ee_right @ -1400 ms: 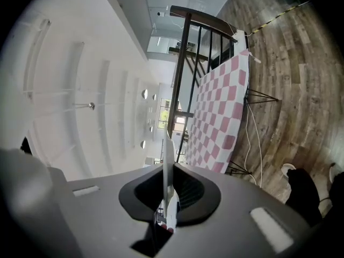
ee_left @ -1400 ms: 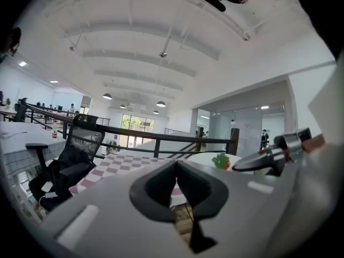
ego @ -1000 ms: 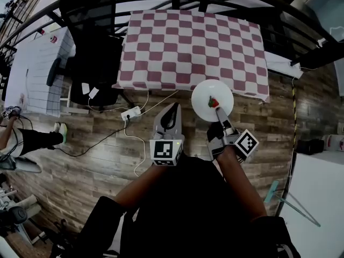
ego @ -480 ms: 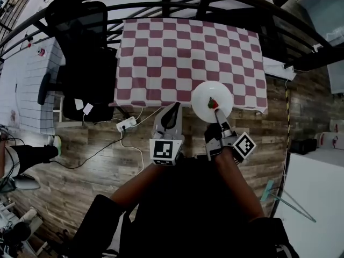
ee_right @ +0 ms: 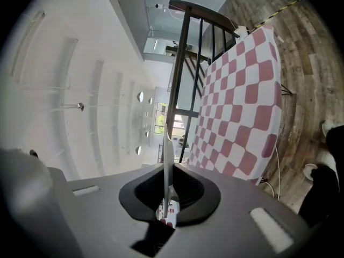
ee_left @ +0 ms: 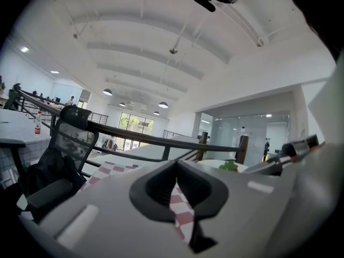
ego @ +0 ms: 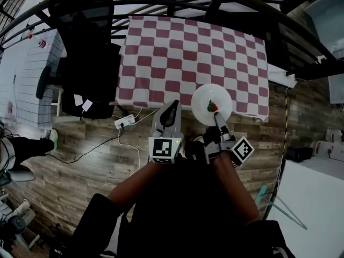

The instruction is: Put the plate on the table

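One camera looks steeply down from the person's head, well above the checked table [ego: 193, 52]. The camera on the left gripper [ego: 172, 106] sits close behind its jaws, facing almost level across that table; the one on the right gripper [ego: 216, 117] is rolled sideways (the table stands on edge there). All three share the table.

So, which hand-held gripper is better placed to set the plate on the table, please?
Right. The right hand-held gripper holds the plate by its rim at the near edge of the table; the left hand-held gripper is shut, holding nothing.
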Tool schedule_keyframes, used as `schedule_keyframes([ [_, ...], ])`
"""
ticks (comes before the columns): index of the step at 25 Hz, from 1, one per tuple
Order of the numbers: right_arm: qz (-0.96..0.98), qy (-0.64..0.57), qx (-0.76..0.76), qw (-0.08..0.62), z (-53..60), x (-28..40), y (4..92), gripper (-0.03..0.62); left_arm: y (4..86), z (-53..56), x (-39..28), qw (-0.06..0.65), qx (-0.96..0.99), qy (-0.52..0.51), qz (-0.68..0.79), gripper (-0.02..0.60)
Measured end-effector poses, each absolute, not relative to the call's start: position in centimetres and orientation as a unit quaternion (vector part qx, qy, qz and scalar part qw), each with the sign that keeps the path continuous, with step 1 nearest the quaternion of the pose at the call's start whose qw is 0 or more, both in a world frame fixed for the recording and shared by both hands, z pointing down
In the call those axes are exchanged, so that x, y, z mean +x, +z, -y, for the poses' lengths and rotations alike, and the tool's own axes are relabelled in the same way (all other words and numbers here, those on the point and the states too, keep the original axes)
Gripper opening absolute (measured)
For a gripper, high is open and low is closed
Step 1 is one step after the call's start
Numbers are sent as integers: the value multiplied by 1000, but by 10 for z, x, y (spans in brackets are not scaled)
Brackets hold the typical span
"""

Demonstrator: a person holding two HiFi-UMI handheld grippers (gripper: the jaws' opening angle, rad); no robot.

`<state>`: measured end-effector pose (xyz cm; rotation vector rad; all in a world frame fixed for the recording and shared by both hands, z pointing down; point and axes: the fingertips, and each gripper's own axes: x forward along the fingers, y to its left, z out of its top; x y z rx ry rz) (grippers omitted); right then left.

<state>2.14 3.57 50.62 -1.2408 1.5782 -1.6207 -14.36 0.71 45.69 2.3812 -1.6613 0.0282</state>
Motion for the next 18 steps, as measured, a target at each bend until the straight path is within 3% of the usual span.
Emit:
schedule_keyframes([
  [18, -624, -601, -443, 230, 57, 66, 538, 17, 452, 58, -89, 101, 801, 24, 590, 9],
])
